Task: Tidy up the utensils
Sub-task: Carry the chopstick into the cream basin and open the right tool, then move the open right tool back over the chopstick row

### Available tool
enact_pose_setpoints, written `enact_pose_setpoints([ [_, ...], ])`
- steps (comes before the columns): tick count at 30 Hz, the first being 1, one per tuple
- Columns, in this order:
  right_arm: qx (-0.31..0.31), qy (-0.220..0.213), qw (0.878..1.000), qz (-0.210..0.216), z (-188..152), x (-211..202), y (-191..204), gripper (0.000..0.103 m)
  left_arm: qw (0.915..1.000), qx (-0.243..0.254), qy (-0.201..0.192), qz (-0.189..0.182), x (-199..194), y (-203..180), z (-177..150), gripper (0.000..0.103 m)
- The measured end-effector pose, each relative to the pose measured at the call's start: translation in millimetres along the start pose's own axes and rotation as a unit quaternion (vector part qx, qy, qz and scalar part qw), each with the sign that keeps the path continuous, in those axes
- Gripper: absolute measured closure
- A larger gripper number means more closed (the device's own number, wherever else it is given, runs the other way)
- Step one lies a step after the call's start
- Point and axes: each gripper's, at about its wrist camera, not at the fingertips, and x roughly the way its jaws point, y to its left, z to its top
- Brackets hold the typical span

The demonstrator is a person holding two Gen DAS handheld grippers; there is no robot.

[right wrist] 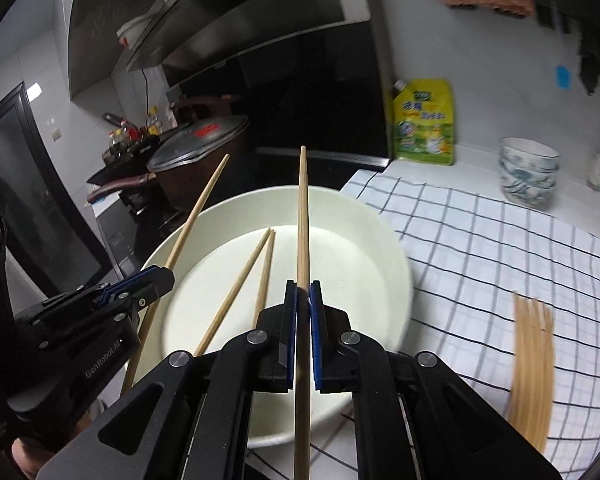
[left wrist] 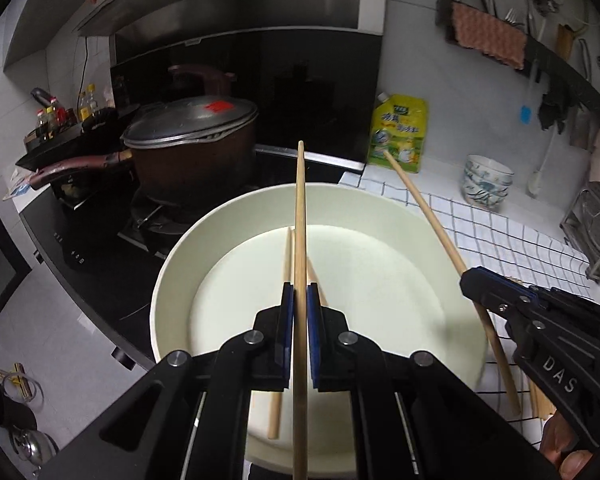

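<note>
My left gripper (left wrist: 299,292) is shut on a wooden chopstick (left wrist: 300,208) and holds it above a large cream bowl (left wrist: 228,216). My right gripper (right wrist: 303,290) is shut on another chopstick (right wrist: 303,216) over the same bowl (right wrist: 356,208). Two chopsticks (right wrist: 244,276) lie inside the bowl. Each gripper shows in the other's view: the right one (left wrist: 476,280) at the bowl's right rim with its chopstick (left wrist: 424,204), the left one (right wrist: 160,276) at the bowl's left rim with its chopstick (right wrist: 198,204). A bundle of several chopsticks (right wrist: 534,364) lies on the checked cloth (right wrist: 500,248).
A lidded brown pot (left wrist: 192,140) stands on the black stove behind the bowl. A yellow refill pouch (left wrist: 398,132) leans on the wall. Stacked patterned bowls (left wrist: 486,180) stand at the back right. A metal rack (left wrist: 592,220) is at the far right.
</note>
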Motion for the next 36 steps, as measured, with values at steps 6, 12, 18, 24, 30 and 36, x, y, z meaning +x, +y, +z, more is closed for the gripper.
enact_pose_setpoints([
  [6,-0.005,0.041,0.999,0.001,6,42,12,0.097,0.9995,-0.007,0.032,0.001,32,15,-1,0.095],
  [12,0.005,0.069,0.998,-0.003,4,66,4,0.097,0.9987,-0.007,0.051,0.002,49,14,-2,0.095],
  [18,0.011,0.061,0.998,-0.001,4,65,-2,0.076,0.9979,-0.024,0.059,0.007,51,19,-5,0.056],
  [24,0.007,0.038,0.999,-0.012,2,49,-2,0.075,0.9988,-0.036,0.024,0.025,33,28,-6,0.026],
  [30,0.000,0.032,0.999,-0.017,-4,38,2,0.075,0.9985,-0.042,0.021,0.027,24,30,-11,0.025],
  [36,0.001,0.025,0.999,-0.024,-13,23,1,0.074,0.9987,-0.039,0.019,0.026,14,25,-16,0.025],
])
